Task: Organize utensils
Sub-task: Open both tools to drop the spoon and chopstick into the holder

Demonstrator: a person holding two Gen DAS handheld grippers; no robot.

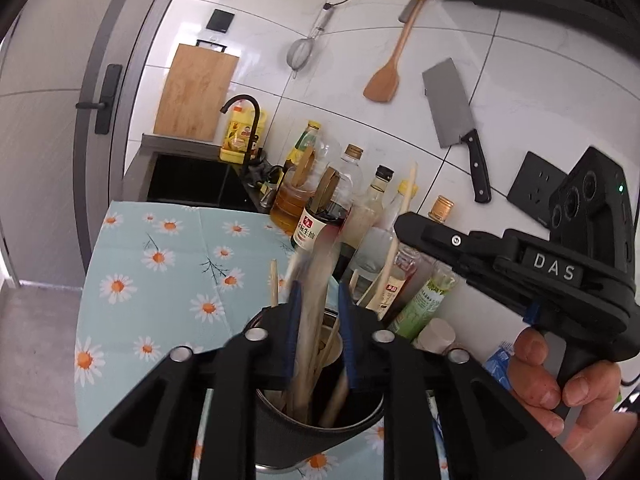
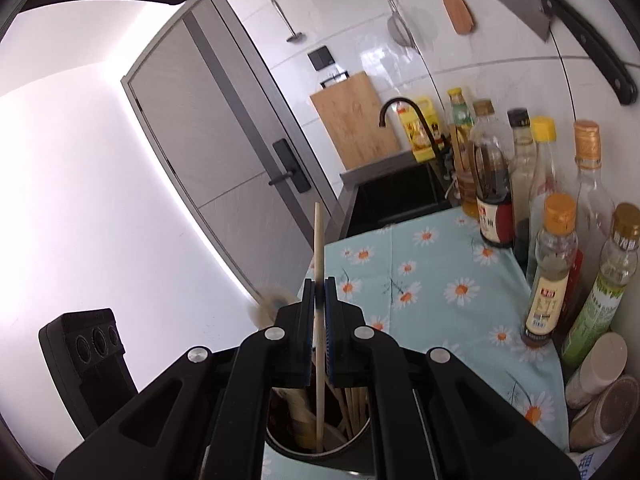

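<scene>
Here my right hand-held gripper [image 2: 319, 300] clamps one upright chopstick [image 2: 319, 240], its lower end inside the utensil cup [image 2: 352, 446]; my left hand-held gripper [image 1: 318, 300] stands slackened around a blurred wooden utensil [image 1: 316, 280] above that cup on the tabletop [image 1: 160, 272].

A cleaver [image 1: 452, 108], strainer [image 1: 301, 53] and cutting board [image 1: 196, 94] line the wall above sauce bottles [image 2: 554, 264].

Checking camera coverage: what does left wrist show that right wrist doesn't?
Left wrist only: the right claw's body with a hand on its grip, a wall socket, and the left claw around a blurred wooden utensil.

Right wrist only: the right claw shut on a chopstick, and two jars by the wall.

Both: holder, daisy cloth, bottles, sink, cutting board, cleaver, spatula.
</scene>
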